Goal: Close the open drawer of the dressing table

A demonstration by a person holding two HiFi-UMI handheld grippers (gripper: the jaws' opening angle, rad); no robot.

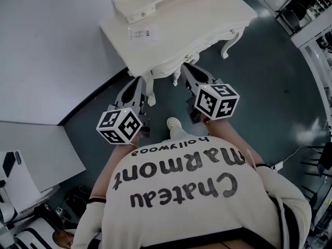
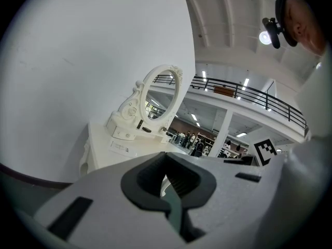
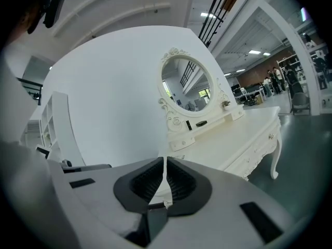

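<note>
Your white carved dressing table [image 1: 207, 19] stands against the white wall, its oval mirror [image 3: 188, 90] at the tabletop's back edge. A paper label [image 1: 142, 33] lies near the tabletop's left edge. The drawer [image 3: 259, 144] under the front edge looks flush with the carved front. Your left hand-held gripper [image 1: 136, 90] has its jaws pressed together on nothing, and so does your right hand-held gripper [image 1: 193, 79]. Both hang over the dark floor [image 1: 259, 87], just off the tabletop's front edge and not touching it.
</note>
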